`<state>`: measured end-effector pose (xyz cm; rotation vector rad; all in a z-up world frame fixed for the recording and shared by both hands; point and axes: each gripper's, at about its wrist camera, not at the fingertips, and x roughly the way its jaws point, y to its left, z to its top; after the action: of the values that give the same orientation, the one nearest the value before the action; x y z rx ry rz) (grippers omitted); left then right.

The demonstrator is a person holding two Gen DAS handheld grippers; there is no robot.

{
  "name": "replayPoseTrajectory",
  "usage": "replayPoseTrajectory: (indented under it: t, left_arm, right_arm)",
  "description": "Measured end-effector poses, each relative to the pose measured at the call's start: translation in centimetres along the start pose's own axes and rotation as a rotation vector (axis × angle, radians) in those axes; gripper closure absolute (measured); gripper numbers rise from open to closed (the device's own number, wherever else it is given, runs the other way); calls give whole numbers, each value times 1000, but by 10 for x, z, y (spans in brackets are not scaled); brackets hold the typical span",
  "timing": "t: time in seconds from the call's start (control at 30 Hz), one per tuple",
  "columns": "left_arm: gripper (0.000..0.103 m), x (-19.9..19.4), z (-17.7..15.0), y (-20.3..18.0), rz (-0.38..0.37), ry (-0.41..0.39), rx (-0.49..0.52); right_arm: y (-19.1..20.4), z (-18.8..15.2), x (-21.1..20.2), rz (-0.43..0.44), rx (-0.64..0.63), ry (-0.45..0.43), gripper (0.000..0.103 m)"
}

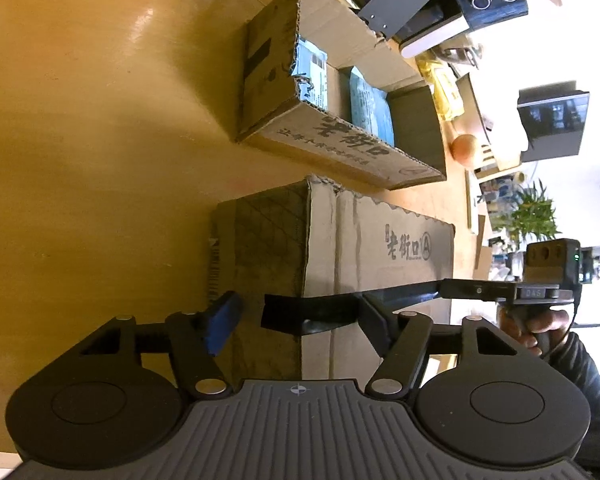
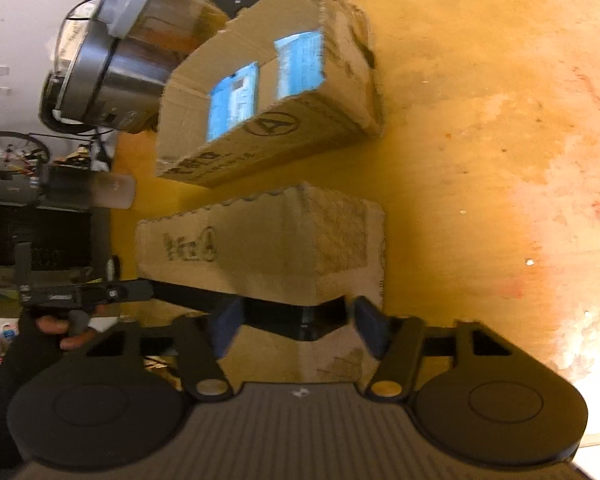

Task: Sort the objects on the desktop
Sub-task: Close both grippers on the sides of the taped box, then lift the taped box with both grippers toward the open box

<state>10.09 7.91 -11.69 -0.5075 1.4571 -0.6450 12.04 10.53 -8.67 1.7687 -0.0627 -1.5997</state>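
both the left gripper and the right gripper have narrow jaws pinching the near cardboard box, the open box at twelve o'clock.

The right hand-held gripper clamps the near cardboard box, the left hand-held gripper opposite.

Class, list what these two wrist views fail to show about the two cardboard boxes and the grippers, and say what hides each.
- Left wrist view: the inside of the near closed brown cardboard box; its top hides it.
- Left wrist view: the left gripper's right pad; a black strap-like object covers it.
- Right wrist view: print on the blue packets in the open cardboard box; motion blur.
- Right wrist view: whether the right gripper's fingers press anything; blurred.
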Motion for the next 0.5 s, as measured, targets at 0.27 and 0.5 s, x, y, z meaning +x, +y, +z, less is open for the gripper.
replayPoseTrajectory:
  t: [0.27, 0.5]
  left_arm:
    - [43, -3, -2, -1, 14, -12, -1]
    - [43, -10, -6, -6, 14, -27, -12]
  right_arm:
    - [5, 2, -1, -14, -6, -2, 50]
    - [10, 2, -8, -9, 67, -59, 51]
